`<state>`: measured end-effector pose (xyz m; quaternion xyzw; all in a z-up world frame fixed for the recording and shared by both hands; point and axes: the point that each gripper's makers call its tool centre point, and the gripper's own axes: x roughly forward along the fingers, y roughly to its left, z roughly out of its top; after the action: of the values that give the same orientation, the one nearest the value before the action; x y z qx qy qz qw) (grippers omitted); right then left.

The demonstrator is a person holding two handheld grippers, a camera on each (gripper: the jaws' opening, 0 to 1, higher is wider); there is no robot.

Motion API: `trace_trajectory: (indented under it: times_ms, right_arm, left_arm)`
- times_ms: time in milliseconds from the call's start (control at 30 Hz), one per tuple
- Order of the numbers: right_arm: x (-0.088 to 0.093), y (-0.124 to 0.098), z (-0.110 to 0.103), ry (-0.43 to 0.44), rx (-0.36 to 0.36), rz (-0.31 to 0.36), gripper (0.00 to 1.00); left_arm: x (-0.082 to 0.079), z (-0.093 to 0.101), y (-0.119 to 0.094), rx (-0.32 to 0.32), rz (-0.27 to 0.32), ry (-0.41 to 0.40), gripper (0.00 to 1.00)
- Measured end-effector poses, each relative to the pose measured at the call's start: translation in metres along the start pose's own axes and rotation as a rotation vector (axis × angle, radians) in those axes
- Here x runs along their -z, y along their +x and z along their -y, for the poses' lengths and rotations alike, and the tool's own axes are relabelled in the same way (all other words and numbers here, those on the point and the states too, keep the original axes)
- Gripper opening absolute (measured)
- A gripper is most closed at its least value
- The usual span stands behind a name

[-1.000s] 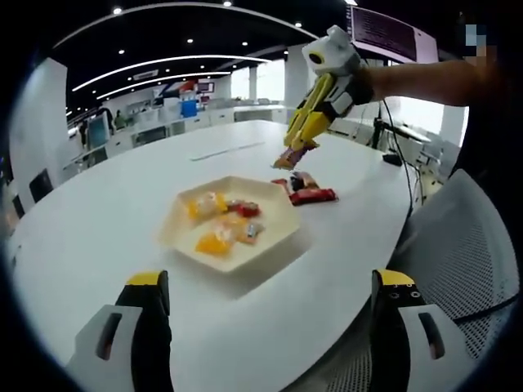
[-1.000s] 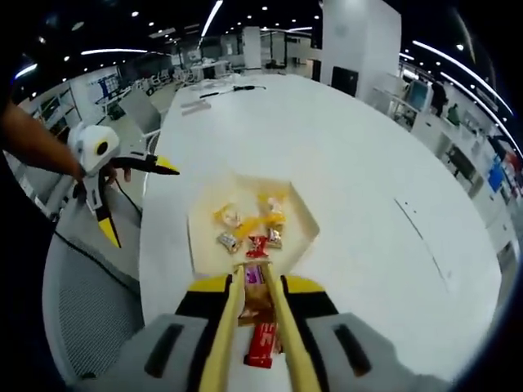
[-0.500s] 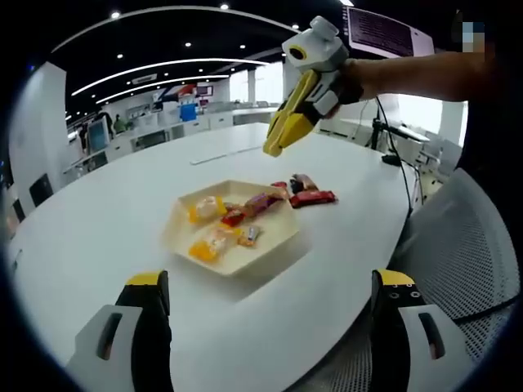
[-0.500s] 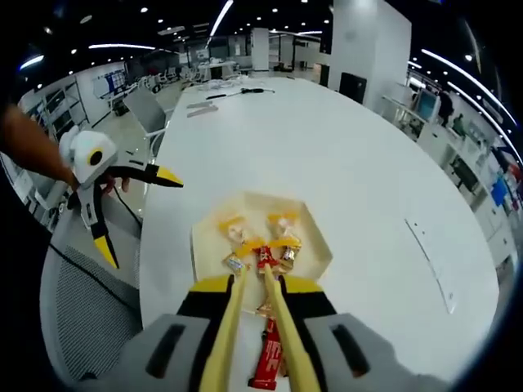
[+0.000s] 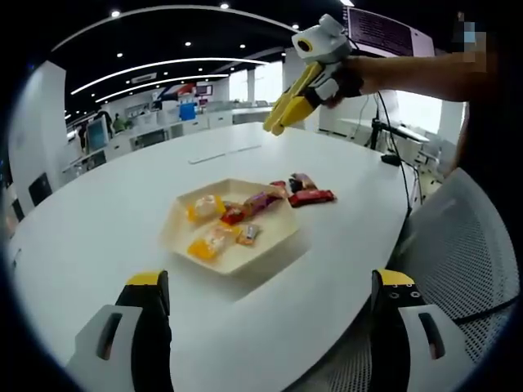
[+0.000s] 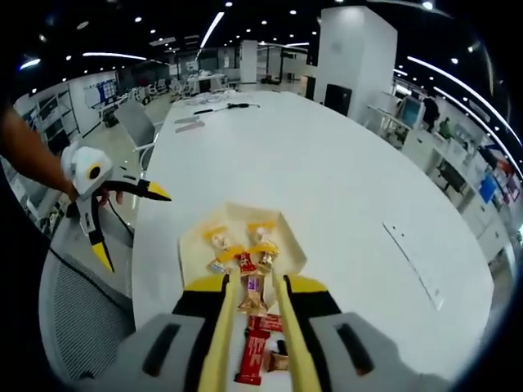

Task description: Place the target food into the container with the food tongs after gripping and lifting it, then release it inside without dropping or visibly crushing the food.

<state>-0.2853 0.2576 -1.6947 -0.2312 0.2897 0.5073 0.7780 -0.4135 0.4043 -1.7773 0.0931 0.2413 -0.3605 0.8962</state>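
White and oval, the surface [image 5: 122,196] stands in a big open office with strip lights overhead. On it sits a pale, angular tray [image 5: 282,237] holding several wrapped sweets [image 5: 214,242], among them a long wrapped bar [image 5: 260,200] lying across the tray's far edge. Just beside the tray, on the surface, lie more wrapped snacks, including a red bar [image 5: 312,196]. The right claw [image 5: 276,125] hangs in the air above the snacks, carrying yellow tongs [image 6: 253,327] with nothing between their tips. The left claw [image 6: 131,220] is held beyond the surface's edge, near a mesh chair [image 6: 78,318], its jaws spread wide and empty.
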Motion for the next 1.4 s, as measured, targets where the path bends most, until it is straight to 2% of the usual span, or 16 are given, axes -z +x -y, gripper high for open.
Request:
trace_trajectory:
  times_ms: [233,333,433,533,800,1133,1400]
  right_arm:
    - [0.022,-0.017,0.014,0.028,0.045,0.008,0.26]
    - [0.034,-0.023,0.01,0.023,0.041,0.004,0.26]
    - [0.046,-0.024,0.014,0.016,0.07,-0.001,0.26]
    - [0.054,-0.023,0.009,0.024,0.063,0.021,0.27]
    - [0.084,-0.012,0.001,0.045,0.068,0.009,0.28]
    - [0.111,0.006,-0.008,0.092,0.071,-0.01,0.27]
    - [0.133,0.025,-0.014,0.121,0.069,-0.057,0.27]
  left_arm:
    - [0.001,0.001,0.0,0.004,-0.005,0.0,0.99]
    - [0.001,0.001,0.0,0.005,-0.005,0.001,0.99]
    - [0.001,0.001,0.001,0.005,-0.006,-0.002,0.99]
    - [0.002,0.0,0.001,0.002,-0.007,-0.006,0.99]
    - [0.003,0.001,0.001,0.007,-0.016,-0.008,0.99]
    - [0.005,0.002,0.002,0.011,-0.026,-0.012,0.99]
    - [0.007,0.004,0.002,0.018,-0.037,-0.012,0.99]
